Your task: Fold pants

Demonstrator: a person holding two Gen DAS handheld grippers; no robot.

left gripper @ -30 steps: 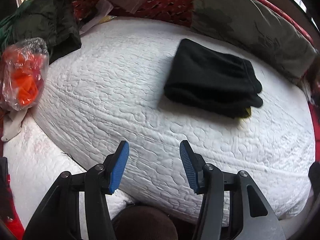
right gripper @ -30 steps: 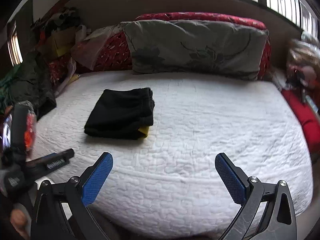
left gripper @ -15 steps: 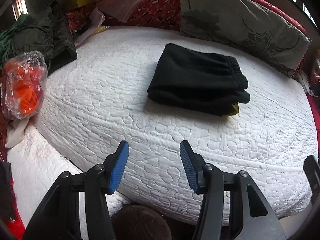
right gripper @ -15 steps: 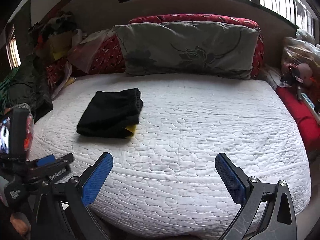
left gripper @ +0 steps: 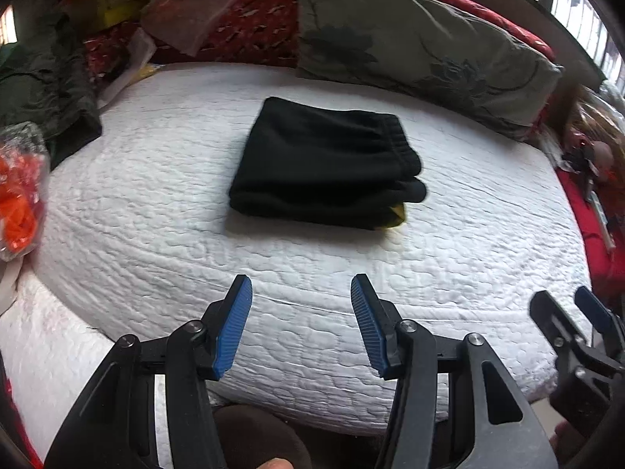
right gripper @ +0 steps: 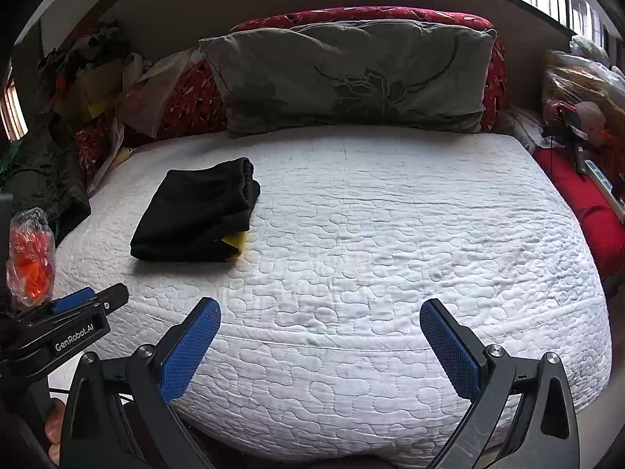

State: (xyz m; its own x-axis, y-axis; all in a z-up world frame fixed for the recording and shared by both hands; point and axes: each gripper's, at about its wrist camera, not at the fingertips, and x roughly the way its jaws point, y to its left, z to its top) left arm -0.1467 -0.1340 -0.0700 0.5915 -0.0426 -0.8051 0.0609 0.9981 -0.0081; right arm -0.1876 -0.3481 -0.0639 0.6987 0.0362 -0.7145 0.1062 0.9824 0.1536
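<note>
Neatly folded black pants [left gripper: 326, 166] on white quilt [left gripper: 468, 211], both grippers' fingers apart, empty.

A bed covered with a white quilted mattress cover [right gripper: 371, 234] carries the things. On its left part lies a pair of black pants folded into a compact rectangle [right gripper: 199, 215] [left gripper: 324, 164]. A large grey pillow with a dark flower pattern [right gripper: 351, 78] [left gripper: 422, 47] leans at the far edge of the bed.
</note>
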